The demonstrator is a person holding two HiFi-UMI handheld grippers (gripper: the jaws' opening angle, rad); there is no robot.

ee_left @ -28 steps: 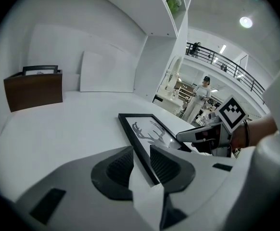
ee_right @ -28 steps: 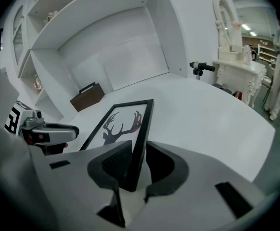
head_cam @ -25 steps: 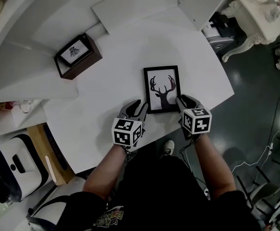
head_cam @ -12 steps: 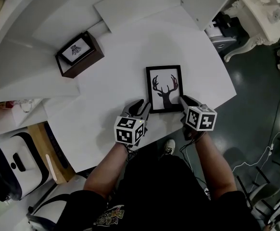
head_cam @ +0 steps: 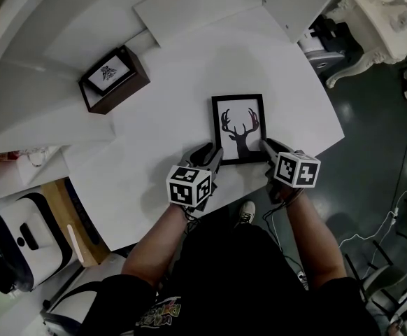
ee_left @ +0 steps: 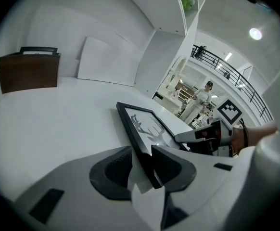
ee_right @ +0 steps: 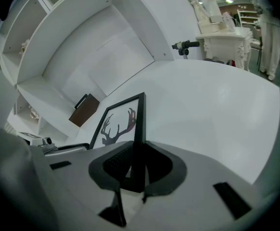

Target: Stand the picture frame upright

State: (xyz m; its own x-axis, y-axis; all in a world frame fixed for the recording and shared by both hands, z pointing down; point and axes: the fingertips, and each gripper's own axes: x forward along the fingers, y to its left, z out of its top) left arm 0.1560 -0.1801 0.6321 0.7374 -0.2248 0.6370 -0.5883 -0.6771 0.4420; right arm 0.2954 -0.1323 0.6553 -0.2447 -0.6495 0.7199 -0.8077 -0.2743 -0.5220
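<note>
The black picture frame (head_cam: 238,128) with a deer-antler print lies near the front edge of the white table (head_cam: 154,124). My left gripper (head_cam: 212,154) is on its near left corner; its jaws are opening, with the frame edge (ee_left: 147,126) between the pads and touching both. Over on the near right corner, my right gripper (head_cam: 268,148) is shut on the frame. In the right gripper view the frame (ee_right: 118,121) rises edge-on from between the pads (ee_right: 135,165). The near end looks slightly lifted off the table.
A brown box (head_cam: 112,79) with a small picture on top stands at the back left of the table, also seen as the brown box (ee_left: 28,71). White shelf panels (head_cam: 203,5) lie behind. The table's front edge (head_cam: 287,173) runs just under both grippers, with dark floor beyond.
Both grippers have slid forward onto the frame's near corners. The right jaws have closed on the right edge, and the left jaws now straddle the left corner.
</note>
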